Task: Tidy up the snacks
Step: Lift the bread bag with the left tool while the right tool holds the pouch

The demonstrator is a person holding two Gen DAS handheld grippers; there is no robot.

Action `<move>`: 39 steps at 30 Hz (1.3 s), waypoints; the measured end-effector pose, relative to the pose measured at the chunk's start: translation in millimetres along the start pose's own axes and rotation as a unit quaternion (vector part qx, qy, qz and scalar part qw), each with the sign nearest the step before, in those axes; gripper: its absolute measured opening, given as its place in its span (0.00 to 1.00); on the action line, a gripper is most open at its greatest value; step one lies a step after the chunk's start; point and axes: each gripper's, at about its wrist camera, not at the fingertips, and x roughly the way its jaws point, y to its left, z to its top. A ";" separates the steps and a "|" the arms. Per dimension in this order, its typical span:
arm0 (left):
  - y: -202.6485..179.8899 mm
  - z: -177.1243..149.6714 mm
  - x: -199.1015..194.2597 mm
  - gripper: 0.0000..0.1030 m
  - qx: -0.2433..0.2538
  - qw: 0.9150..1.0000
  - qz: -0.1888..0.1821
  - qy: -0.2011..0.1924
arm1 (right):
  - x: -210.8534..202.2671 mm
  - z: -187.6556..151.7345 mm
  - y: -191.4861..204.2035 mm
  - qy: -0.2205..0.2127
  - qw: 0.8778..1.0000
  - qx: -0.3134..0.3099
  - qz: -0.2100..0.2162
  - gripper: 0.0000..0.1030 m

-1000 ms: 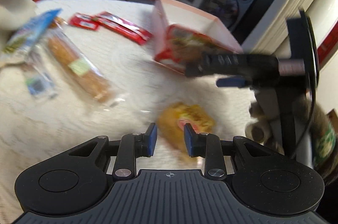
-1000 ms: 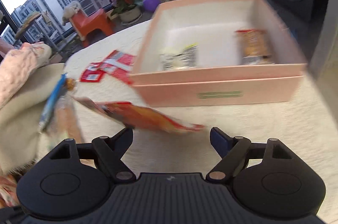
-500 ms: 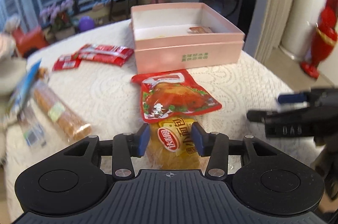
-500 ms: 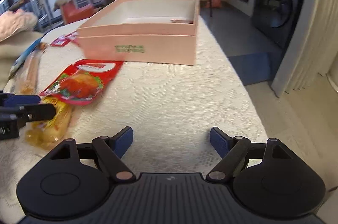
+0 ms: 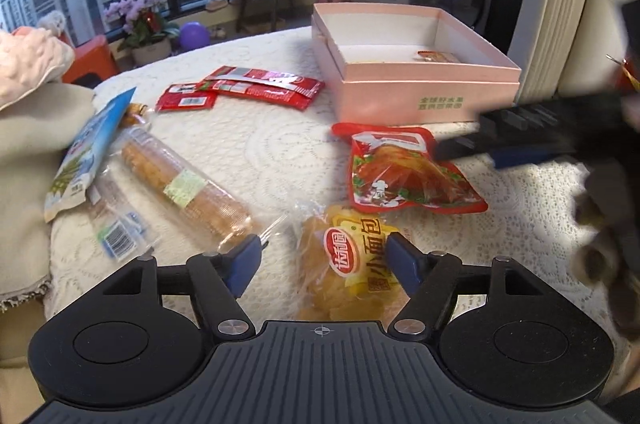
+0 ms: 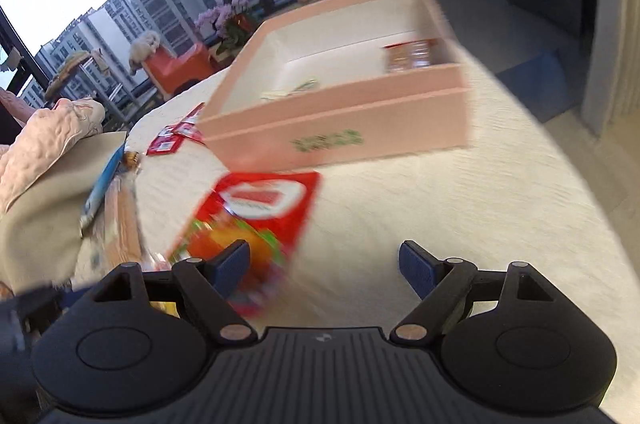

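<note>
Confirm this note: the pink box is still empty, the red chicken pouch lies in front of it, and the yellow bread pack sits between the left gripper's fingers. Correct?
Not quite. The pink box is not empty: the right wrist view shows two packets already inside. The rest stands: the red chicken pouch lies in front of it, and the yellow bread pack sits between the fingers of the left gripper, whose jaws are opening.

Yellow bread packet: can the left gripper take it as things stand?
Probably yes. The yellow bread packet lies between the left gripper's opening fingers, nothing on top; the red chicken pouch lies just beyond.
</note>
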 end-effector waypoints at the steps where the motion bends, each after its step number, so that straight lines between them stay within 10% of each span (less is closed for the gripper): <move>1: 0.6 -0.4 -0.7 0.74 0.000 1.000 0.000 0.000 | 9.7 7.1 9.3 0.008 1.000 -0.003 -0.005 0.80; 9: 6.4 -4.3 -2.0 0.73 -0.008 1.000 -0.011 0.001 | 52.7 27.6 65.2 0.043 0.993 -0.091 -0.060 0.81; 20: 18.8 -5.5 -6.0 0.61 -0.040 0.998 -0.049 -0.009 | -4.8 -8.3 -10.9 -0.012 0.987 -0.106 -0.123 0.81; 29: -4.2 -1.1 15.1 0.68 -0.022 0.998 -0.049 0.019 | -22.9 -38.0 -38.8 -0.084 0.986 -0.099 -0.101 0.90; 39: -7.9 6.5 38.5 0.69 -0.032 0.997 -0.064 0.011 | -21.2 -37.8 -34.7 -0.061 0.987 -0.117 -0.089 1.00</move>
